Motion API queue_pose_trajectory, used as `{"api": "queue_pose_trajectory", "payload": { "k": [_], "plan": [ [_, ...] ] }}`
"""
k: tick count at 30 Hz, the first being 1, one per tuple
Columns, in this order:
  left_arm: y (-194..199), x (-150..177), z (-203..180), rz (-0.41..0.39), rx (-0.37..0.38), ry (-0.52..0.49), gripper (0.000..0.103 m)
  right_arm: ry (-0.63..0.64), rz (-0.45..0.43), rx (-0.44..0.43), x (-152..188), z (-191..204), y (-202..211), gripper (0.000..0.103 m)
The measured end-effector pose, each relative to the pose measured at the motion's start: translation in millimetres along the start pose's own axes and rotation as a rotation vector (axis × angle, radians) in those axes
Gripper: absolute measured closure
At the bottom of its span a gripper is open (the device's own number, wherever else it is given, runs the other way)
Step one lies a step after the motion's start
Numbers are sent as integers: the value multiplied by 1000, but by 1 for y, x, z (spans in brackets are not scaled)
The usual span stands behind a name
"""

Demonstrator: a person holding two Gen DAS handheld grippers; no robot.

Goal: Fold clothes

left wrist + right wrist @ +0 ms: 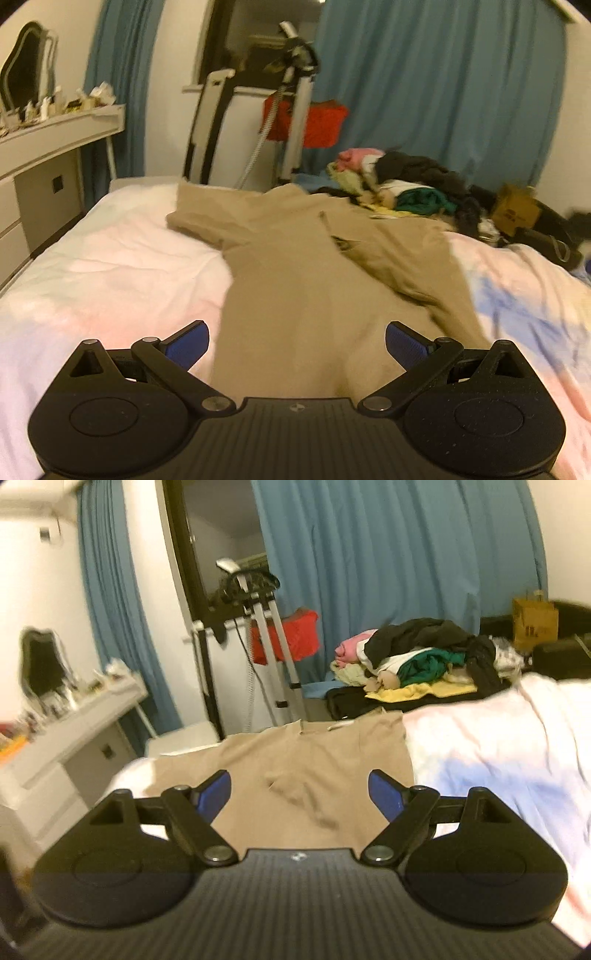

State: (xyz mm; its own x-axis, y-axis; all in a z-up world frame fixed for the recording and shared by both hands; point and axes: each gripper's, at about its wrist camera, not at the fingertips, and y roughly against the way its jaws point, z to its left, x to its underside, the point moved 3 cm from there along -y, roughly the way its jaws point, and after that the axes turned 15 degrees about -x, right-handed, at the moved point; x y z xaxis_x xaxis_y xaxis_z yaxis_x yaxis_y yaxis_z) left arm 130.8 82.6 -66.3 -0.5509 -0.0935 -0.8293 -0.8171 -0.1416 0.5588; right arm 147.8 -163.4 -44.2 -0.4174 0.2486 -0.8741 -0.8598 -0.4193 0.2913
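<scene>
Left gripper (297, 345) jaws spread wide, nothing between the blue pads (188, 345), nothing touched; it hovers over the near end of the tan garment (295, 280), looks like trousers but blur makes that a guess. Right gripper (299, 794) same story: jaws wide apart, empty, hanging above the same tan garment (306, 775), no contact visible. Garment lies spread on the bed (103, 273), partly crumpled: in the left wrist view one part runs off toward the far left, another bunches to the right with loose folds. In the right wrist view it looks flatter, with a small wrinkle mid-cloth. Judgement: step in hand is reaching for a grasp to start a fold, task barely begun. To do it well, each gripper should come down on an outer edge or corner of the cloth, not the middle, pinch one layer only, avoid catching the bedcover, then pull taut to flatten the wrinkles before folding over. Further out: a pile of unfolded clothes (406, 184) at the far right of the bed, well apart from the grippers; blue curtains (443, 92) behind; white dresser (55, 147) left.
</scene>
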Motion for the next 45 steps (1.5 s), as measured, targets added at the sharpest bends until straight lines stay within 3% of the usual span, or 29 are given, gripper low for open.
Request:
{"api": "queue_pose_trajectory", "payload": {
  "k": [6, 12, 19, 21, 27, 31, 32, 35, 37, 38, 39, 45],
  "plan": [
    [35, 20, -32, -13, 22, -90, 1, -173, -86, 18, 26, -37, 85, 20],
    [47, 40, -78, 77, 85, -147, 7, -258, -187, 72, 32, -83, 134, 20],
    [78, 79, -165, 173, 255, -272, 20, -322, -261, 75, 33, -123, 157, 19],
    [86, 94, -192, 200, 322, -323, 38, -336, -271, 74, 34, -132, 158, 19],
    [101, 129, -249, 252, 486, -418, 59, -412, -276, 81, 44, -157, 159, 19],
    [99, 160, -271, 280, 557, -497, 60, -438, -284, 80, 48, -167, 161, 18],
    [98, 168, -274, 276, 554, -524, 57, -443, -285, 77, 49, -168, 161, 18],
    [93, 183, -276, 258, 524, -566, 62, -456, -285, 72, 52, -173, 160, 18],
    [89, 183, -271, 260, 521, -540, 75, -467, -281, 69, 53, -174, 160, 18],
    [87, 181, -269, 259, 517, -533, 93, -470, -279, 67, 53, -174, 159, 18],
    [87, 180, -266, 264, 522, -525, 97, -471, -277, 66, 53, -174, 158, 18],
    [105, 143, -228, 238, 551, -418, 98, -468, -268, 68, 53, -171, 158, 18]
  ]
}}
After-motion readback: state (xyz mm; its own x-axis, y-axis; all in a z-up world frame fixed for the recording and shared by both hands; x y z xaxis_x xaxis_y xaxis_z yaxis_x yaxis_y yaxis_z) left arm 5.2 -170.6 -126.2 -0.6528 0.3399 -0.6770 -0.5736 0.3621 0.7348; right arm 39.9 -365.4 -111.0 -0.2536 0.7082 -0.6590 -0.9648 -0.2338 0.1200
